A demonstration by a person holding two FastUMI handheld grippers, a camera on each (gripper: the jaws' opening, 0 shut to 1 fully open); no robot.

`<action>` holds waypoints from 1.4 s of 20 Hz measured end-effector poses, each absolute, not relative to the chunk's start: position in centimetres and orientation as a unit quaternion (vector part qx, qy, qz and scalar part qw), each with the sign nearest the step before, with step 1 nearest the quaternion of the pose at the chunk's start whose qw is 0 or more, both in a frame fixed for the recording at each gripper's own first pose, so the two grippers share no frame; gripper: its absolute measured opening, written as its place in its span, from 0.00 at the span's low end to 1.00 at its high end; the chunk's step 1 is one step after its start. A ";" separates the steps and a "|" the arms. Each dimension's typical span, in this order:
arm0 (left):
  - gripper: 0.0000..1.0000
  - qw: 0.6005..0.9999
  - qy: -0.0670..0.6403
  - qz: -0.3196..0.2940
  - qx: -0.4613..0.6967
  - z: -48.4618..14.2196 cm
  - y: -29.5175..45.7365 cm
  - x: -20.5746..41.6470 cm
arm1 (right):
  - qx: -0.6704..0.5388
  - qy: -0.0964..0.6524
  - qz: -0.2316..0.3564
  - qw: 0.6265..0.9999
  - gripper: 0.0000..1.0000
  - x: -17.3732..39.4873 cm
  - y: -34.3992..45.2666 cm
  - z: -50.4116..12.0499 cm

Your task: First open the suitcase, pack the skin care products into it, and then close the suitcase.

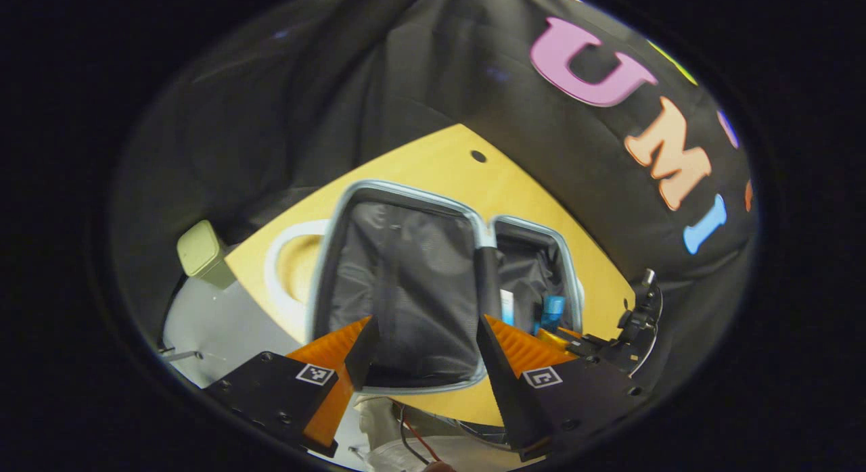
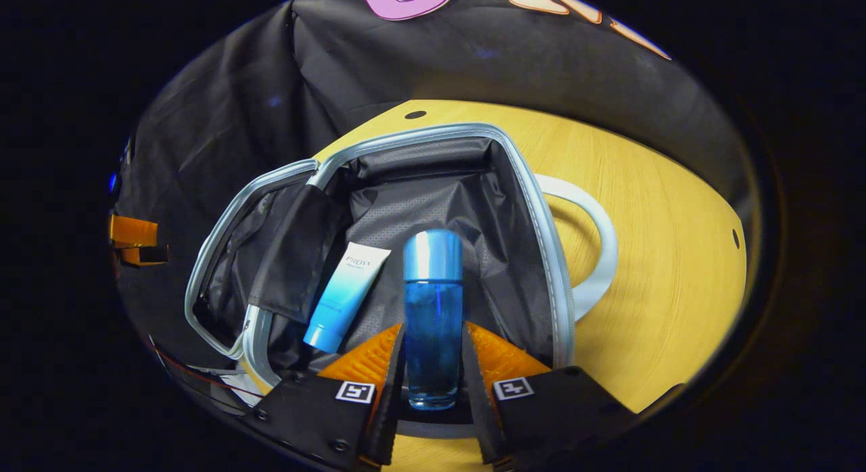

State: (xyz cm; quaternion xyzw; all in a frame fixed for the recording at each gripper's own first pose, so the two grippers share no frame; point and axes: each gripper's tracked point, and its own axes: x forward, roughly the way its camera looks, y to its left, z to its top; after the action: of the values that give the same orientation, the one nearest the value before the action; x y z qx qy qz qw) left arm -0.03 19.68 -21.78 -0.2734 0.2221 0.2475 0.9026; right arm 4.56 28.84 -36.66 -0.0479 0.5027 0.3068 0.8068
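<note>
Right gripper view has the suitcase [image 2: 379, 208] lying open on the table [image 2: 663, 255], both halves flat and lined with dark grey cloth inside a pale zip rim. A white-and-blue tube [image 2: 345, 296] lies on the lining of the half nearer the camera, its cap end toward the gripper. Just beside the tube, a blue bottle [image 2: 433, 316] with a shiny cap stands between the fingers of the right gripper [image 2: 433, 364]; both fingers press on its sides, so it is clenched on the bottle, held over that same half. A white ring [image 2: 595, 255] lies on the table on the far side of the suitcase from the other half, partly tucked under its rim.

Left gripper view sees the suitcase [image 1: 406, 282] from the other half's side. The left gripper [image 1: 423, 357] hangs over the mesh-lined half with its fingers spread apart and nothing between them. Past the hinge, the tube [image 1: 507, 306] and bottle [image 1: 551, 313] show in the other half, with the right gripper [image 1: 629, 337] at that edge.

The table is yellow wood with a small dark hole [image 1: 478, 156] beyond the suitcase. Black cloth [image 1: 325, 107] walls the booth behind. A pale green box [image 1: 201, 252] stands off the table's corner over a light floor [image 1: 216, 330].
</note>
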 end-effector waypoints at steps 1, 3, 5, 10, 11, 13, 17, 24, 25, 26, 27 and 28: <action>0.86 0.897 0.219 0.263 -0.280 -22.2 21.1 -1.1 | -0.045 0.499 0.308 0.809 0.48 4.5 29.2 -36.7; 0.81 0.886 0.212 0.291 -0.291 -23.1 23.8 -2.7 | -0.044 0.484 0.314 0.816 0.72 4.5 29.5 -35.6; 0.85 0.876 0.215 0.314 -0.296 -24.9 26.9 -4.1 | -0.053 0.459 0.315 0.829 1.00 4.8 29.2 -34.2; 0.86 0.860 0.234 0.335 -0.306 -28.4 32.6 -5.3 | -0.058 0.370 0.306 0.875 0.99 5.8 27.7 -28.6; 0.86 0.860 0.233 0.331 -0.311 -29.0 33.4 -4.8 | -0.053 0.361 0.300 0.881 0.95 5.8 27.1 -27.5; 0.86 0.858 0.238 0.320 -0.323 -29.9 34.4 -4.1 | -0.037 0.345 0.284 0.894 0.95 5.6 25.6 -25.5; 0.78 0.858 0.247 0.304 -0.334 -31.1 36.1 -2.2 | -0.016 0.329 0.259 0.908 0.95 5.0 21.7 -22.6; 0.39 0.854 0.262 0.290 -0.342 -32.3 36.5 -0.1 | -0.004 0.323 0.208 0.923 0.98 4.4 17.1 -20.8; 0.33 0.852 0.268 0.296 -0.340 -32.7 36.6 -0.2 | -0.006 0.319 0.204 0.925 0.98 4.2 16.7 -20.7; 0.08 0.850 0.270 0.300 -0.337 -32.7 36.8 -0.6 | -0.009 0.316 0.200 0.927 0.98 4.2 16.4 -20.6; 0.09 0.852 0.265 0.297 -0.340 -32.5 36.8 -0.2 | -0.010 0.315 0.197 0.928 0.98 4.0 16.1 -20.5; 0.07 0.856 0.260 0.290 -0.340 -32.0 36.5 -0.4 | -0.010 0.315 0.194 0.929 0.98 3.9 15.9 -20.4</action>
State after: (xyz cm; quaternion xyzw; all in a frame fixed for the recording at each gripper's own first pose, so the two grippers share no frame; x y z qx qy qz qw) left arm -0.38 36.50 -32.02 -0.3398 0.2602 0.2898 0.8560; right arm 3.93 15.86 -20.42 -0.0102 0.3146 0.1938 0.9292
